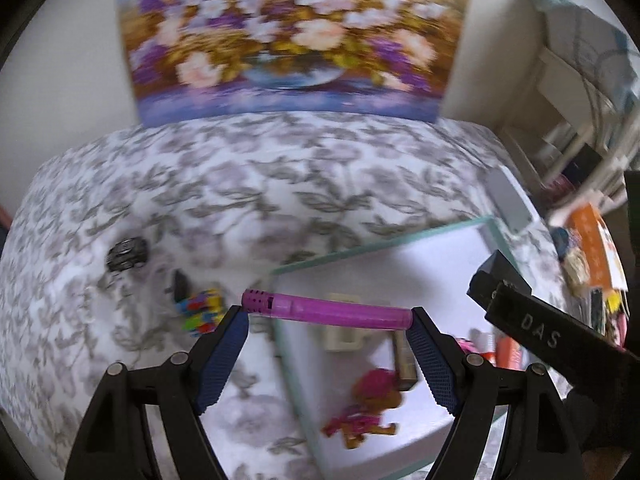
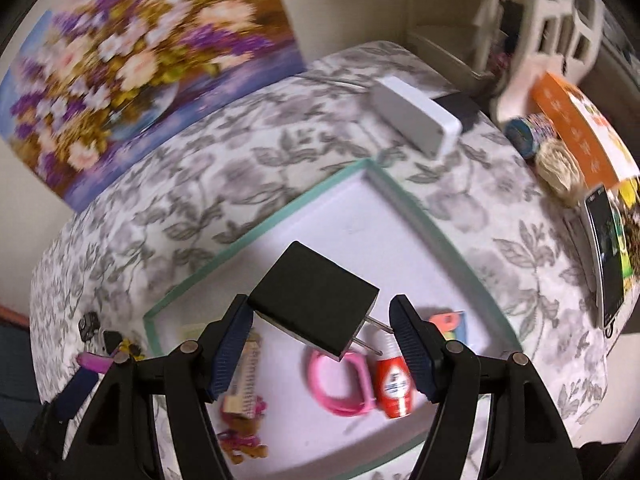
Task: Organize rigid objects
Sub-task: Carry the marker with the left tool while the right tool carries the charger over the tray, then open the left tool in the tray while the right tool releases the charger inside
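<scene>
"DAS" (white) on right tool [image 1: 540,328].

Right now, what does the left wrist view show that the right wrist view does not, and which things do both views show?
Only the left wrist view shows the left gripper holding a purple lighter end to end, and a colourful block toy on the cloth.

Only the right wrist view shows the black plug between the right gripper's fingers, a red bottle, a pink ring and a white box.

Both show the tray, the toy figure in it and the flower picture.
</scene>
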`<move>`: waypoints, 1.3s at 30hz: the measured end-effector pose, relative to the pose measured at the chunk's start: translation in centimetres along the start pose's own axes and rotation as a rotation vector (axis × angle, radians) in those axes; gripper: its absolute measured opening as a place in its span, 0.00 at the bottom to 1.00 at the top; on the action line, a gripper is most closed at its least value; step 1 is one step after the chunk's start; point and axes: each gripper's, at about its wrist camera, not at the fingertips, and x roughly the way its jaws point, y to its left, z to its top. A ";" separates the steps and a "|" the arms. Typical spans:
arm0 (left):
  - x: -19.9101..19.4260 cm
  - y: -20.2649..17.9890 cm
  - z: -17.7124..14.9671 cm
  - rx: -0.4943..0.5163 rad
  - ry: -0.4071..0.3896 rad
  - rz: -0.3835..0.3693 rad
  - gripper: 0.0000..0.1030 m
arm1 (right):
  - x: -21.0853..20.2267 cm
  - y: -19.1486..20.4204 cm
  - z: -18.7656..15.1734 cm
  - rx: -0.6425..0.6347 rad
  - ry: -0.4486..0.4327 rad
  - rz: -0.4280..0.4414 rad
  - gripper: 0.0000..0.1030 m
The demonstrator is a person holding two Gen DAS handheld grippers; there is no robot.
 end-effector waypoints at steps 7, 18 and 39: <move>2.2 -2.8 0.1 0.022 0.035 -0.035 0.81 | 0.3 -3.1 0.9 0.050 0.004 -0.013 0.70; 5.4 -4.9 0.3 0.061 0.059 -0.005 0.81 | 0.7 -3.9 1.4 0.041 0.004 -0.018 0.70; 6.9 -4.8 0.2 0.036 0.089 -0.006 0.81 | 2.2 -2.8 1.6 -0.019 0.027 -0.046 0.70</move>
